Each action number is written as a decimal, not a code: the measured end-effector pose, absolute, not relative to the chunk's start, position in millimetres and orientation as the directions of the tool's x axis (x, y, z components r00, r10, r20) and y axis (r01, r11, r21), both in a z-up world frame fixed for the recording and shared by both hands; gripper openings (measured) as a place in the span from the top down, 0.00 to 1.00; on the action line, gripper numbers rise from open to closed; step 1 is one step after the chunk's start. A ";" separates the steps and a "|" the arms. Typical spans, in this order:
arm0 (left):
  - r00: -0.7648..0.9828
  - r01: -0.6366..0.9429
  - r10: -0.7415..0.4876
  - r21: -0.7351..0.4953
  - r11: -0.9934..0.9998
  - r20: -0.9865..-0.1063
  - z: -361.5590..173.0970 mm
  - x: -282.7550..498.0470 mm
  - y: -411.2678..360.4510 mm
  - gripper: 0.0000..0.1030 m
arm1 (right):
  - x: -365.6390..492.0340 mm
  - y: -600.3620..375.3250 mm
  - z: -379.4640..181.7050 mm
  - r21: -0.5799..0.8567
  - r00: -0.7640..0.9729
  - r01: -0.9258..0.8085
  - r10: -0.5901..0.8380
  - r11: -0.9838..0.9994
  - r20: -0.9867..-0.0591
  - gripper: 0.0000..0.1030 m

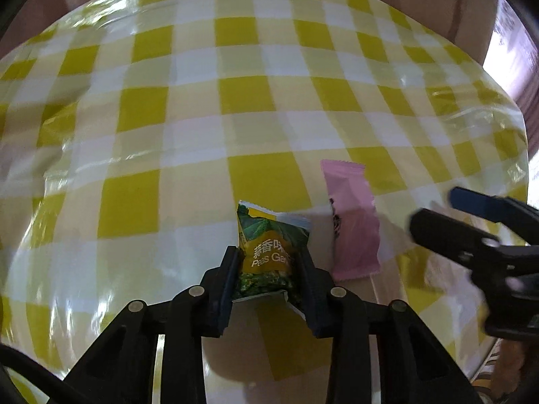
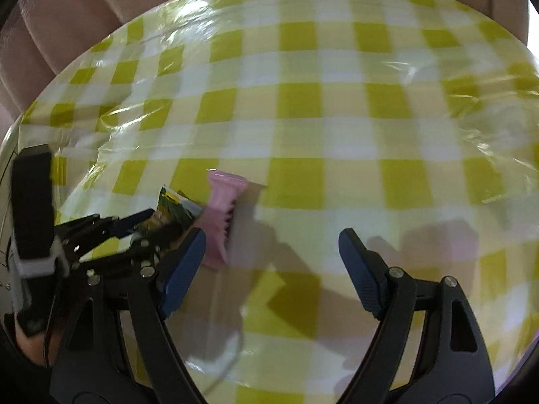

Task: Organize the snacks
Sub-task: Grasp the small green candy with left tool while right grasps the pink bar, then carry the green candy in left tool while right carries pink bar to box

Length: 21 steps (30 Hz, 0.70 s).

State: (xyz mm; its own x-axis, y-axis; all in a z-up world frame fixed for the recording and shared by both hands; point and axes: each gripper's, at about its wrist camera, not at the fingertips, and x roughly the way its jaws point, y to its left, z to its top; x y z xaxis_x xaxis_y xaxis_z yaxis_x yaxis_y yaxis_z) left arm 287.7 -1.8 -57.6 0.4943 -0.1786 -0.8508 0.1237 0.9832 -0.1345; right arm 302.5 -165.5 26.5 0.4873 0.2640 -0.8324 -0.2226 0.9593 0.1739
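A green pea snack packet (image 1: 269, 245) stands on the yellow checked tablecloth (image 1: 168, 118), and my left gripper (image 1: 267, 256) is shut on its lower half, one black finger pressing each side. Right beside it lies a pink snack packet (image 1: 353, 219), untouched. My right gripper (image 1: 434, 208) comes in from the right edge of the left wrist view, blurred. In the right wrist view my right gripper (image 2: 273, 235) is open with only cloth between its blue pads. The pink packet (image 2: 219, 222) lies just outside its left finger. The green packet (image 2: 175, 210) and left gripper (image 2: 151, 225) are further left.
The table is round, covered by a glossy clear sheet over the checked cloth (image 2: 337, 118). Its far edge curves across the top of both views, with pinkish-brown padded upholstery (image 2: 67, 17) behind. A person's hand (image 2: 30, 340) holds the left gripper at the lower left.
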 end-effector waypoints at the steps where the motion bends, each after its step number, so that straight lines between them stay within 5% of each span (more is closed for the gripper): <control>1: 0.496 0.101 -0.178 -0.147 0.984 -0.850 -56.8 284.2 3.7 0.67 | 304.8 -160.1 24.4 0.172 0.486 -0.229 0.266 0.958 -0.833 0.20; 9: 0.514 -0.017 -0.166 -0.204 0.979 -0.841 -54.9 261.4 34.6 0.70 | 319.4 -127.3 4.5 0.119 0.466 -0.258 0.231 0.959 -0.854 0.21; 14: 0.534 -0.052 -0.169 -0.232 0.971 -0.828 -50.9 245.8 38.7 0.70 | 320.6 -113.1 -8.0 0.042 0.471 -0.294 0.183 0.955 -0.863 0.65; 16: 0.545 -0.058 -0.175 -0.245 0.968 -0.820 -46.9 239.0 37.8 0.70 | 317.6 -111.8 -8.3 0.026 0.474 -0.310 0.178 0.950 -0.862 0.76; 21: 0.570 -0.041 -0.198 -0.268 0.963 -0.798 -33.1 224.8 25.5 0.70 | 301.7 -131.4 2.4 0.022 0.494 -0.296 0.172 0.955 -0.852 0.77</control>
State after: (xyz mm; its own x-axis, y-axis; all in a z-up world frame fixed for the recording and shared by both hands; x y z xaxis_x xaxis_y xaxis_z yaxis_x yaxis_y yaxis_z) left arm 224.8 25.5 -33.1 0.5695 -0.1976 -0.7979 -0.0410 0.9626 -0.2677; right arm 301.7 -131.4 2.4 0.4943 0.1723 -0.8520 -0.2958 0.9550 0.0216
